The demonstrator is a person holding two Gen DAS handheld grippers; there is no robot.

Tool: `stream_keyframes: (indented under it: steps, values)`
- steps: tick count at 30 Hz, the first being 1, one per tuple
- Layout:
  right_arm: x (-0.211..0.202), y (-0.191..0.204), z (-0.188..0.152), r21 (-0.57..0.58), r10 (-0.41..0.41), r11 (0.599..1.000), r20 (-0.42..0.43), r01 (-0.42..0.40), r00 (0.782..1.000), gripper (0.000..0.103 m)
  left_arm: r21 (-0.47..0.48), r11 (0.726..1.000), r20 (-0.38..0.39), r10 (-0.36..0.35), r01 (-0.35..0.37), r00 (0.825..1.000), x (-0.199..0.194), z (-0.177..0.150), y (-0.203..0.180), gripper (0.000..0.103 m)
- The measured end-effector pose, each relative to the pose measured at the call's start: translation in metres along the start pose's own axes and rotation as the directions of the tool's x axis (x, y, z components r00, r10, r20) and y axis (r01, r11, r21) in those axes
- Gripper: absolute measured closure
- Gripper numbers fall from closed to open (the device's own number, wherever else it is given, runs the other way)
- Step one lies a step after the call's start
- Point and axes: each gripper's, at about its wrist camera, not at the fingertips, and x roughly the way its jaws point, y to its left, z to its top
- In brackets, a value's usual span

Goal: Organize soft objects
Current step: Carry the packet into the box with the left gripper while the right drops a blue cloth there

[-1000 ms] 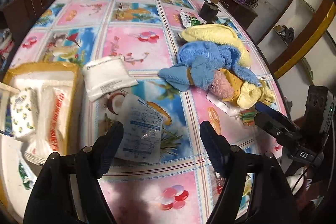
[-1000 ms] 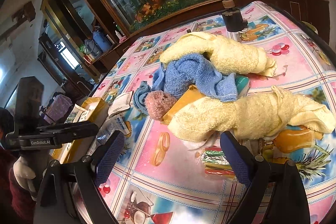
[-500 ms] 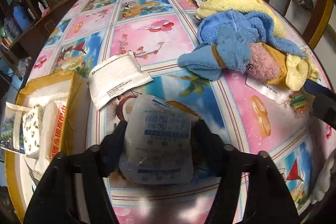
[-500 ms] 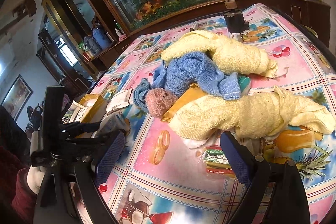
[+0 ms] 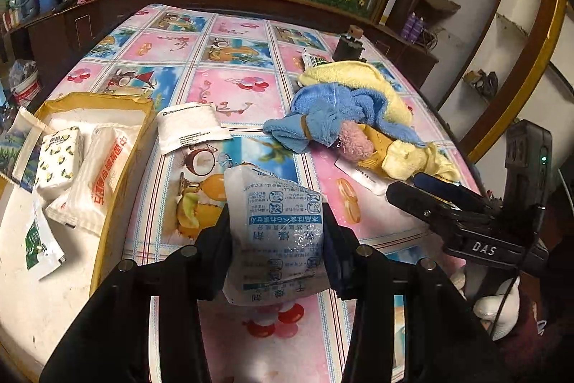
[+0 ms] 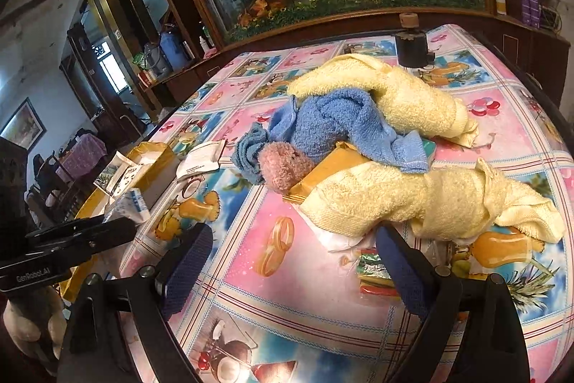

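Observation:
My left gripper is shut on a white desiccant packet with blue print, lifted off the cloth. That packet also shows at the left of the right wrist view. A heap of soft things lies ahead: a blue towel, yellow towels and a pink plush. My right gripper stands open near the front edge of the yellow towel, holding nothing. The right gripper appears at the right of the left wrist view.
A yellow-rimmed box at the left holds tissue packs. A flat white sachet lies beside it. A dark jar stands at the table's far side. A colourful wrapper lies by my right fingers. A gloved hand holds the left tool.
My left gripper has closed on the desiccant packet and raised it from the table. The right gripper has stayed open in about the same place.

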Motion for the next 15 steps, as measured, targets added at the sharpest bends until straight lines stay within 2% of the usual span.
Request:
stream_keyframes:
  steps: [4,8,12,15]
  values:
    - [-0.012,0.011,0.011,0.005,0.073,0.997,0.007,-0.073,0.997,0.009,-0.044,0.999,0.019,-0.018,0.018,1.000,-0.017,-0.014,0.015,0.061]
    - [-0.007,0.036,0.031,-0.082,0.066,0.994,-0.002,-0.066,0.998,0.009,-0.078,0.996,0.012,-0.037,0.038,0.999,-0.022,-0.025,0.025,0.061]
    - [0.019,0.059,0.051,-0.174,0.008,0.985,-0.032,-0.013,0.999,0.014,-0.101,0.993,0.010,-0.057,0.058,0.998,-0.024,-0.032,0.032,0.061]
    - [0.044,0.073,0.065,-0.252,-0.045,0.967,-0.062,0.028,0.997,0.026,-0.106,0.992,0.015,-0.064,0.065,0.998,-0.028,-0.034,0.034,0.061]
